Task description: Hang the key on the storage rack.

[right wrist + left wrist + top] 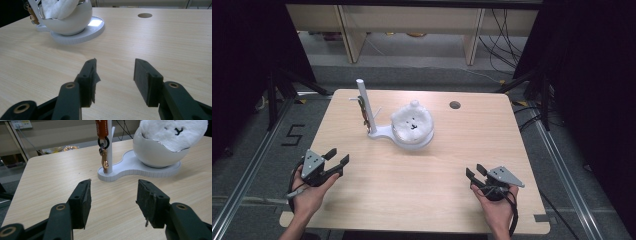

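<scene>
— Wood worktop (412, 185), mostly bare. What's on it from where you stand?

— A white stand (379, 133) toward the far side, with a tall post (364, 102) and an egg-shaped cup (414, 137) on its base. A fluffy white toy (412, 118) with a small dark face sits in the cup. A key ring (103, 142) on an orange strap hangs against the post, with a small coppery charm dangling low.

— And the tools?

— Left tool (333, 160) at the near left, right tool (476, 174) at the near right, both well apart from the stand. Each has its jaws spread wide with nothing between them.

— Nobody's said what the job is. What would you guess?

— Either the key ring or the toy, I'd think. The left tool already faces the post, so it seems better placed for the ring.

— How to do it well?

— Come in level, jaws either side of the strap rather than the charm, which will likely swing. The base looks light; the right tool could steady it first so the post doesn't tip.
</scene>
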A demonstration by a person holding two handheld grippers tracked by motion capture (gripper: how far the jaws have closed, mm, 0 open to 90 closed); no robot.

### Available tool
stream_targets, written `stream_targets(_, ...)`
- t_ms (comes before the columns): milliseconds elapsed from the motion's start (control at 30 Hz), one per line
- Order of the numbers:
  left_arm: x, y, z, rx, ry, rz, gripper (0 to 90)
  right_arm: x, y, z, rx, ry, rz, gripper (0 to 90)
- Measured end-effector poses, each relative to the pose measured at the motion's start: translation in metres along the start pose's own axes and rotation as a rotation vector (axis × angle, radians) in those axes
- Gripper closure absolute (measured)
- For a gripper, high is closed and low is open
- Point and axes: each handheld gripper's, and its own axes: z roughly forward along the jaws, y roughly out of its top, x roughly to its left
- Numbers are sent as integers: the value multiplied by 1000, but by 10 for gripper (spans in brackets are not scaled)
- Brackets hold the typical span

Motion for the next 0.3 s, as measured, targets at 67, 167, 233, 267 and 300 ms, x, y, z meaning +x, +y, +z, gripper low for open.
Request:
stream_targets(67, -1, -5, 0, -13, -2, -9, 451, -1, -1, 0, 2, 4, -5, 536)
stream_targets(167, -6, -13, 1, -19, 5, -40, 451, 3, -2, 0, 1, -7, 36, 530)
stream_targets(233, -6, -17, 2, -17, -9, -32, 449, -1, -3, 0, 7, -25, -22, 522)
stream_targets(267, -6, -17, 1, -6, -3, -22, 448, 0, -5, 2, -10, -16, -13, 517)
stream_targets(300, -7, -19, 1, -8, -8, -33, 447, -1, -5, 2, -9, -6, -19, 513)
